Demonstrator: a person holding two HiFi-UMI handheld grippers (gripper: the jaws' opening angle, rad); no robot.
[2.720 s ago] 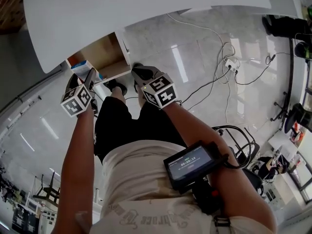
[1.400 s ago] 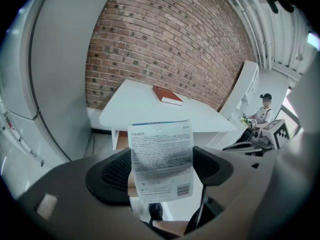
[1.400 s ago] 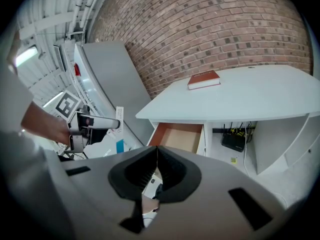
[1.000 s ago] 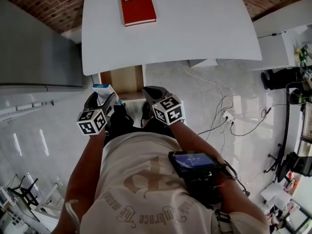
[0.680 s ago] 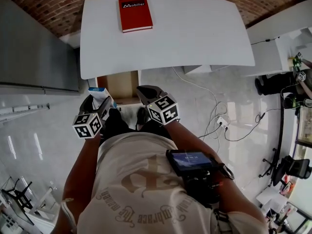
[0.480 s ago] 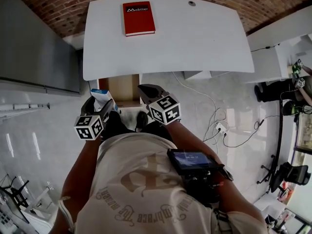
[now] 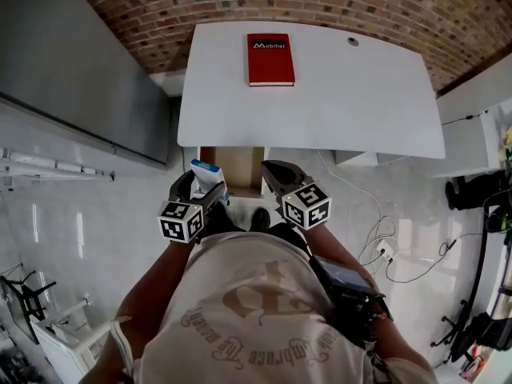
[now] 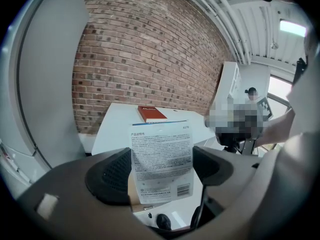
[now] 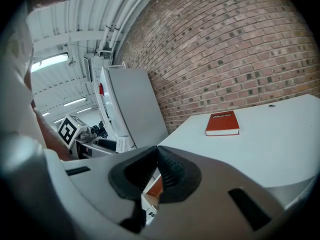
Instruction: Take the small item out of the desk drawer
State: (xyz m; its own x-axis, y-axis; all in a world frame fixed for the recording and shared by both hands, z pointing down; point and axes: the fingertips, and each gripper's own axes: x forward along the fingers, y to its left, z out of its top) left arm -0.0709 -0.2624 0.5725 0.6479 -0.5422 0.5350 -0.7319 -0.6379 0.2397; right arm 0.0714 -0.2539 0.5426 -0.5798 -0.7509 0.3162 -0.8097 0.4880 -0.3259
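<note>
The small item is a flat white packet with a blue top (image 7: 210, 176), its back covered in print (image 8: 161, 161). My left gripper (image 7: 200, 187) is shut on it, and the packet stands upright between the pads (image 8: 111, 173), raised in front of the open wooden drawer (image 7: 240, 165) under the white desk (image 7: 344, 94). My right gripper (image 7: 274, 173) hovers beside the drawer's right side, shut and empty, its pads (image 9: 170, 170) pressed together. The drawer's inside is mostly hidden by the desk top.
A red book (image 7: 270, 58) lies at the desk's far middle. A grey cabinet (image 7: 88, 70) stands left of the desk, with a brick wall behind. Cables and a power strip (image 7: 386, 252) trail on the floor at right. A screen device (image 7: 348, 282) is strapped to the right forearm.
The left gripper has carried the packet up and out from the drawer mouth. Both grippers and the head have pulled back, so the whole desk top now shows.
</note>
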